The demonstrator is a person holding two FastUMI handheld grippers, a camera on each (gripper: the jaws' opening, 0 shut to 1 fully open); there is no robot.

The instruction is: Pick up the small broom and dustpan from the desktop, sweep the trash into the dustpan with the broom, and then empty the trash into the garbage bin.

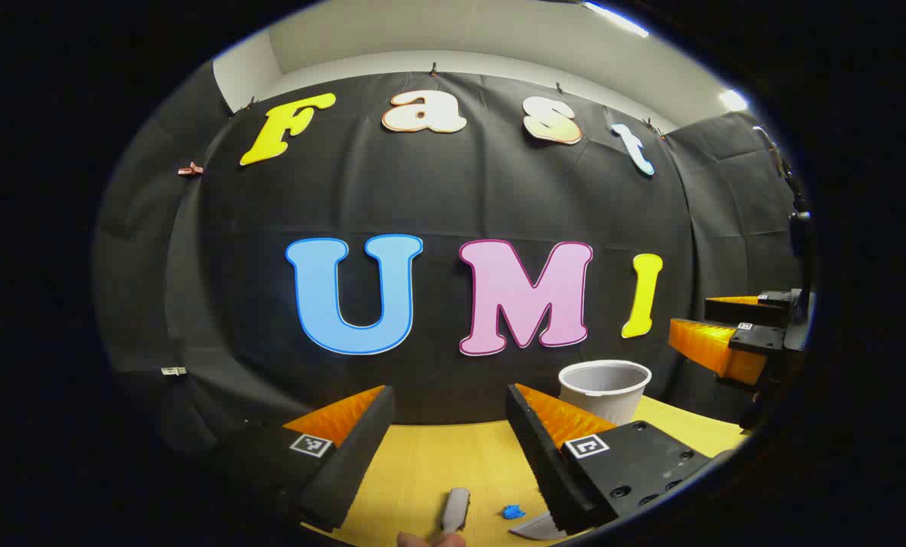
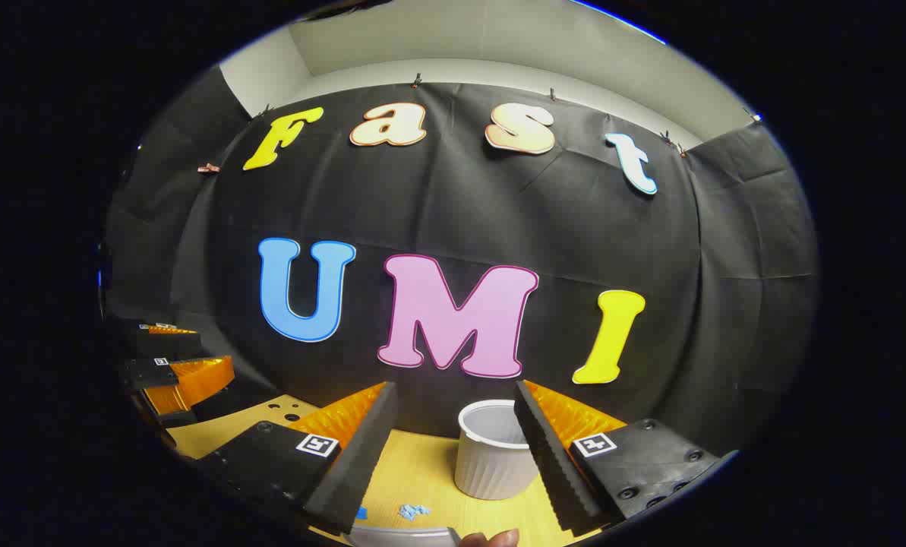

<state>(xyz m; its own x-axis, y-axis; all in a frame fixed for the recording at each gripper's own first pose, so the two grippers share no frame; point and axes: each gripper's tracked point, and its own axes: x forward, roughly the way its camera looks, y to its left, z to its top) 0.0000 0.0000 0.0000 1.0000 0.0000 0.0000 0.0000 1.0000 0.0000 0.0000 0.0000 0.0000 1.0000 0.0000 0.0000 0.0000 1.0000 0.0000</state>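
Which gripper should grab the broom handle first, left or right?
Left, probably. The grey handle lies on the desk right between the open left gripper's fingers. The right gripper, also open, faces the white bin instead.

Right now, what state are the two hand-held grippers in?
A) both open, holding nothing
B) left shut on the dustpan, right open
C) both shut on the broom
A: the left hand-held gripper and the right hand-held gripper both show spread fingers with only bare desktop between them.
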